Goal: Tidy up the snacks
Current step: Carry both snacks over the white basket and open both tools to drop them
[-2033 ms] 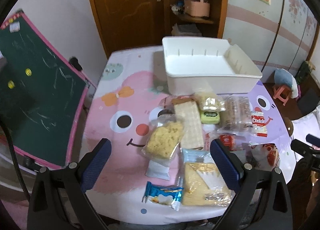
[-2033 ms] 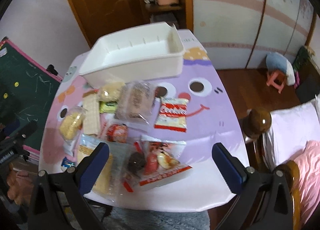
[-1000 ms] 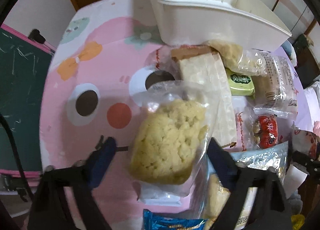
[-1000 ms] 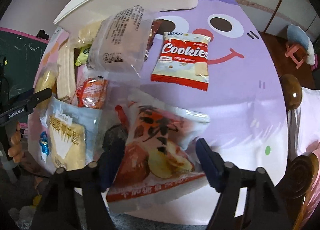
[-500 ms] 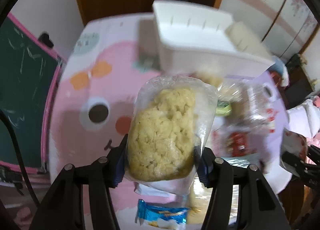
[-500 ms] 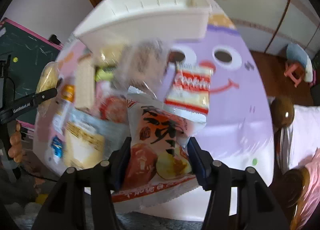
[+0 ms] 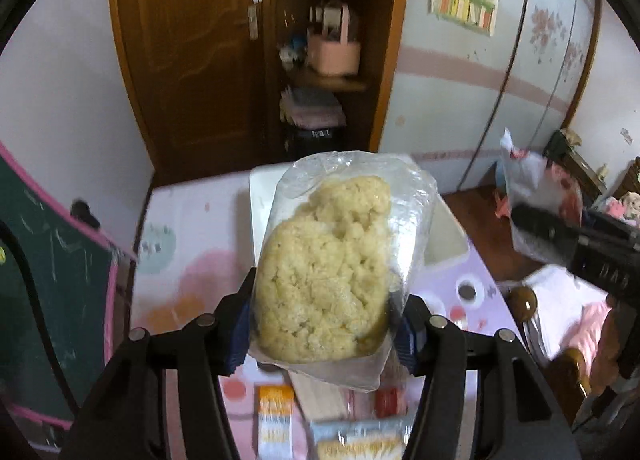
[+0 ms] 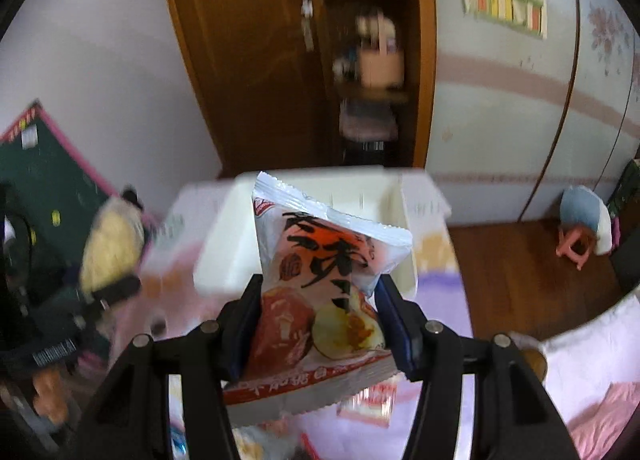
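Observation:
My left gripper [image 7: 326,324] is shut on a clear bag holding a yellow crumbly cake [image 7: 332,264], lifted high over the table. Behind that bag the white plastic bin [image 7: 448,236] shows only in part. My right gripper [image 8: 318,320] is shut on a white and orange snack packet with printed fruit [image 8: 320,292], also raised, with the white bin [image 8: 228,248] behind it. From the left wrist view the right gripper and its packet [image 7: 536,204] hang at the right. The right wrist view shows the left gripper's yellow cake bag [image 8: 110,252] at the left, blurred.
More snack packets [image 7: 276,416] lie on the pink and purple cartoon tablecloth [image 7: 188,252] below. A green chalkboard [image 7: 44,292] leans at the left. Beyond the table stand a wooden door [image 7: 188,44] and shelves [image 7: 332,72]. A bed [image 8: 584,380] and wooden post [image 7: 522,300] are at the right.
Both grippers closed on their packets on the table, then rose well above it with them. The views tilted up toward the door and wall.

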